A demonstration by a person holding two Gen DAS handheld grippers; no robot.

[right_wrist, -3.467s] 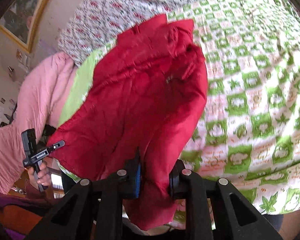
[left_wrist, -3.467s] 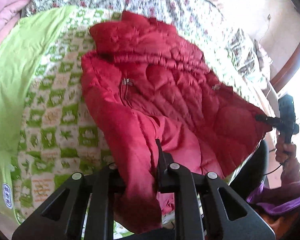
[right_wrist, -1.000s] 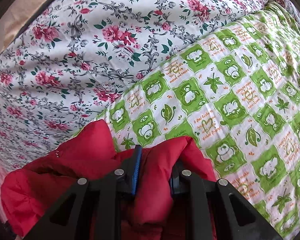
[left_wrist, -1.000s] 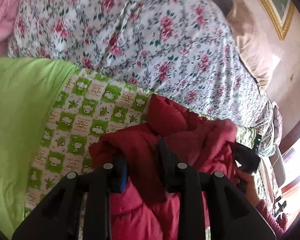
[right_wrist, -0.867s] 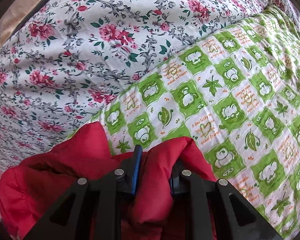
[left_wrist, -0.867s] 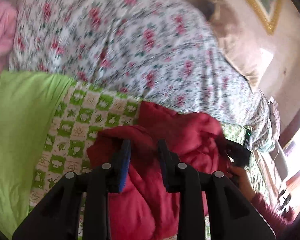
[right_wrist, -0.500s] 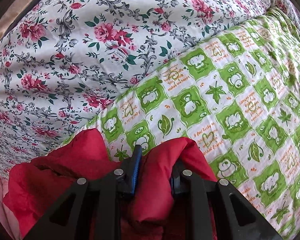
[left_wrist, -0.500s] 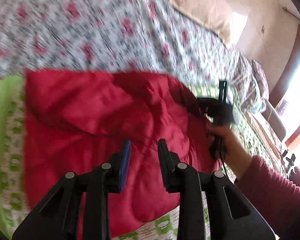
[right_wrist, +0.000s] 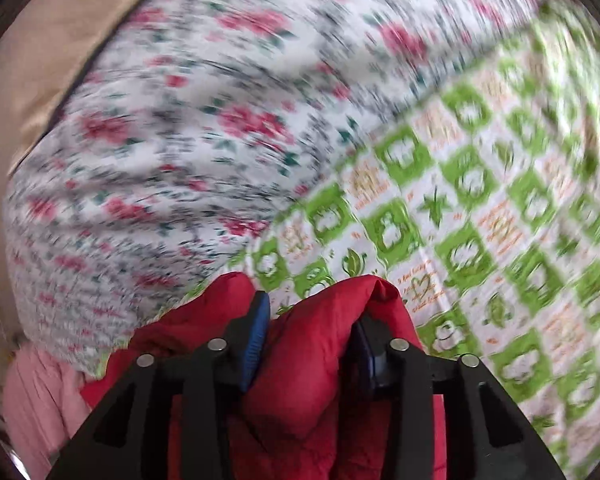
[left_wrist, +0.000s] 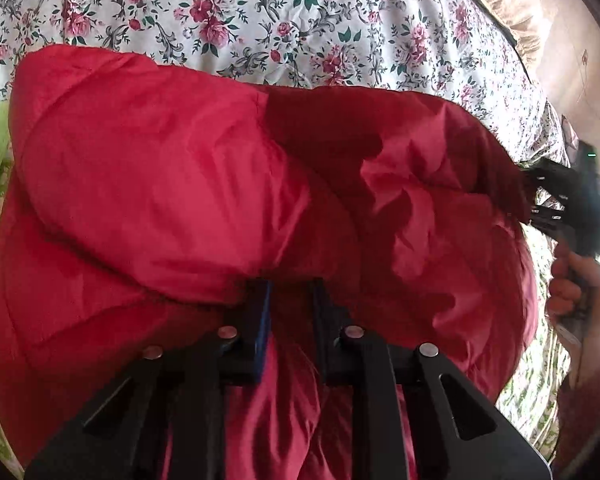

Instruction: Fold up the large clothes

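Note:
A large red padded jacket [left_wrist: 188,184] lies folded over on the bed and fills most of the left wrist view. My left gripper [left_wrist: 290,300] sits over its near edge with the jaws apart; its tips are hidden by a bulge of the red fabric. My right gripper [right_wrist: 308,336] has its jaws wide, with a fold of the red jacket [right_wrist: 320,344] still lying between them. The right gripper also shows in the left wrist view [left_wrist: 540,196] at the jacket's right corner.
A floral quilt [left_wrist: 300,20] lies behind the jacket. A green and white checked sheet [right_wrist: 500,220] covers the bed to the right. A pink blanket [right_wrist: 36,404] is at the left. A beige pillow [right_wrist: 52,48] is at the back.
The jacket's lower half was carried up and laid over the upper half. My left gripper has opened and let go. My right gripper's jaws have widened and its view is now blurred by motion.

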